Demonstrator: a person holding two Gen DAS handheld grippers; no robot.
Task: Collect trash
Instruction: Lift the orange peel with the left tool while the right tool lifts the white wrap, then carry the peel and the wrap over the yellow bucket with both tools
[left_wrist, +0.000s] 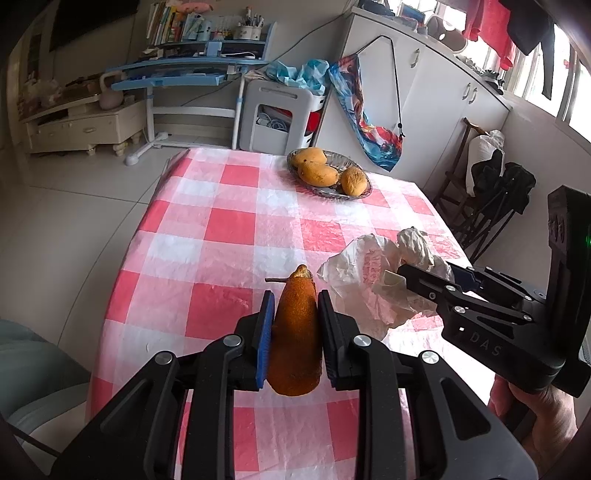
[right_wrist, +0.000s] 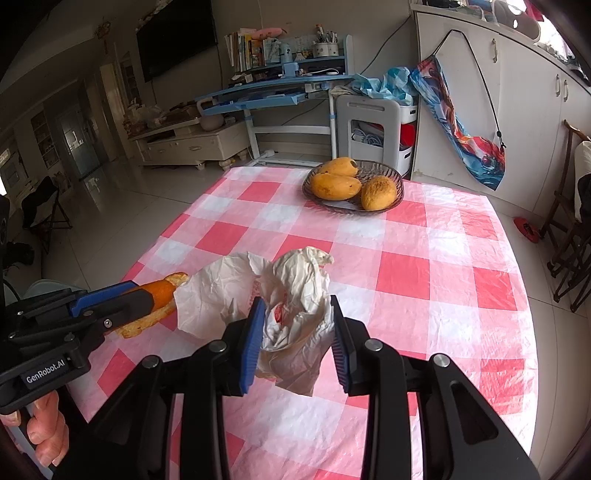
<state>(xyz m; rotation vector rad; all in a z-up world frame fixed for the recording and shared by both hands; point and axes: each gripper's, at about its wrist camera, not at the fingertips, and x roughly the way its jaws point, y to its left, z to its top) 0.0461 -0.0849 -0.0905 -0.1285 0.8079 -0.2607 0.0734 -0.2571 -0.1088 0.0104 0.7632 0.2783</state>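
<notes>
Left gripper (left_wrist: 295, 328) clamps an orange peel (left_wrist: 295, 332). Right gripper (right_wrist: 297, 343) pinches crumpled white paper (right_wrist: 295, 295), above the checked tablecloth (right_wrist: 443, 258).

— Where does the light come from?
— From the bright windows (left_wrist: 569, 85) at the right; they are overexposed, almost white.
— And the pink-and-white checked plastic tablecloth (right_wrist: 424, 258)?
— It is well lit, with soft glare and only weak shadows.
— Any distortion?
— Strong fisheye bending; the corners are black. The dim room at the left in the right wrist view is darker. Focus is sharp.
</notes>
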